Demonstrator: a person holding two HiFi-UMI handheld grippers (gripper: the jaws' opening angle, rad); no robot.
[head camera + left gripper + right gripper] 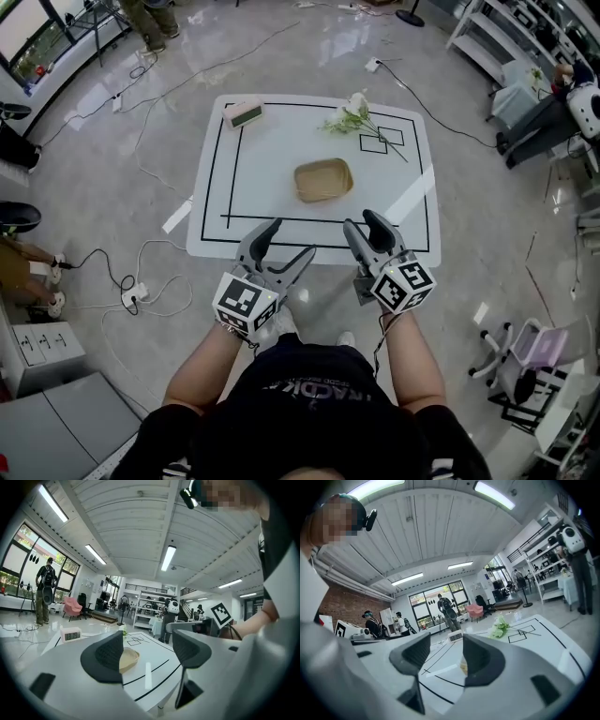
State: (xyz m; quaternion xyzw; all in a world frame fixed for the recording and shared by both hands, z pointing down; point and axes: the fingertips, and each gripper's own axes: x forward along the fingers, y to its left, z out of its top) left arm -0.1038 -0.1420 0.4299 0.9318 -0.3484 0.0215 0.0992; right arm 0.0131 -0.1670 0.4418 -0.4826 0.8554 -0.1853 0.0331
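the white tabletop [214,239] with rounded corners is the biggest thing here. it stands on a glossy grey floor [112,187] strewn with cables, and black lines on it mark a large rectangle, an inner line down its left side and two small squares at the far right.

at its near edge the person holds both grippers side by side, pointing out over the tabletop. the left gripper [292,238] has its jaws spread wide, and in the left gripper view [145,644] nothing sits between them. the right gripper [362,221] is just beside it, also with jaws parted and empty, as its own view shows [446,651]. neither one touches anything on the tabletop.

nearest to them is a shallow woven basket [323,179], tan and oval, lying flat near the middle of the marked rectangle, apart from both grippers. it shows past the left jaw in the left gripper view [130,658], and a sliver of it shows in the gap of the right gripper [462,666].

further back a white flower stem [354,114] lies beside the small squares. a small pink and white clock [245,112] stands at the far left corner, well apart from the basket. a white strip of tape [410,194] lies to the basket's right.
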